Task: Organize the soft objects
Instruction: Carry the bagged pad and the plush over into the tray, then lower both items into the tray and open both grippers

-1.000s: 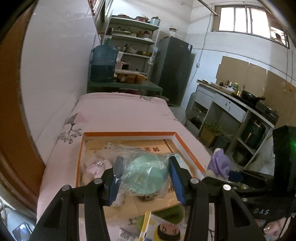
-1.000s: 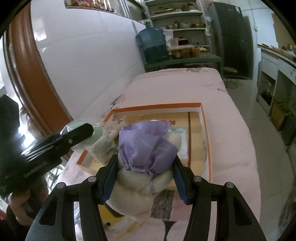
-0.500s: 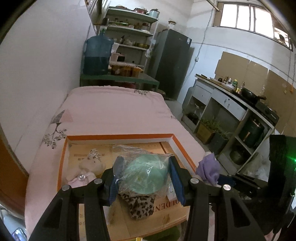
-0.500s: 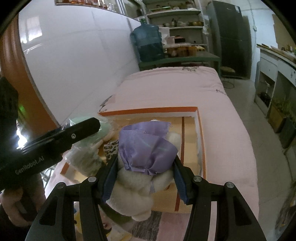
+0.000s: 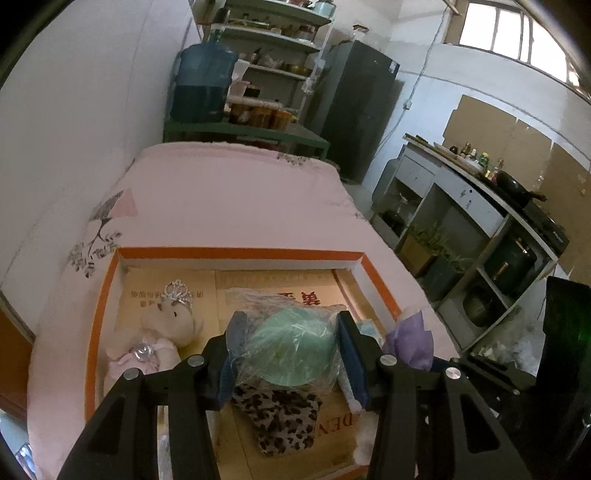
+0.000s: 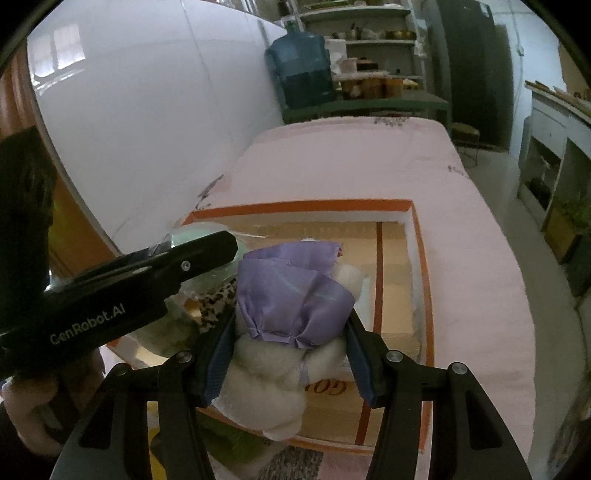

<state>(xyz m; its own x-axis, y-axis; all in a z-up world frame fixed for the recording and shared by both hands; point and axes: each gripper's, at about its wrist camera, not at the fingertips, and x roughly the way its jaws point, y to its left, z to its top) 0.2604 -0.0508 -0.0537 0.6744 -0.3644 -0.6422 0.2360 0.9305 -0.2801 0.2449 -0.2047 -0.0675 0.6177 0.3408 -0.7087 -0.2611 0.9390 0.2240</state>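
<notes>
Hidden and cut-off parts

The leopard-print fabric piece [image 5: 280,417] lies partly under the mint-green item in clear plastic wrap [image 5: 291,347]; the white fluffy plush in purple satin cloth [image 6: 280,347] covers the orange-rimmed cardboard box's [image 6: 417,229] floor; shelf jars are too small to tell.

Your daylight comes from the window [image 5: 517,33] high up and to the right of the left tongs [image 5: 288,349], and it blows out white there. Everything else sits dim and greenish (the right view darkest). Glare streaks the white wall [image 6: 147,110] left of the right tongs [image 6: 291,339]. Straight lines bow toward black corners, and the far shelves [image 5: 273,33] look soft.
</notes>
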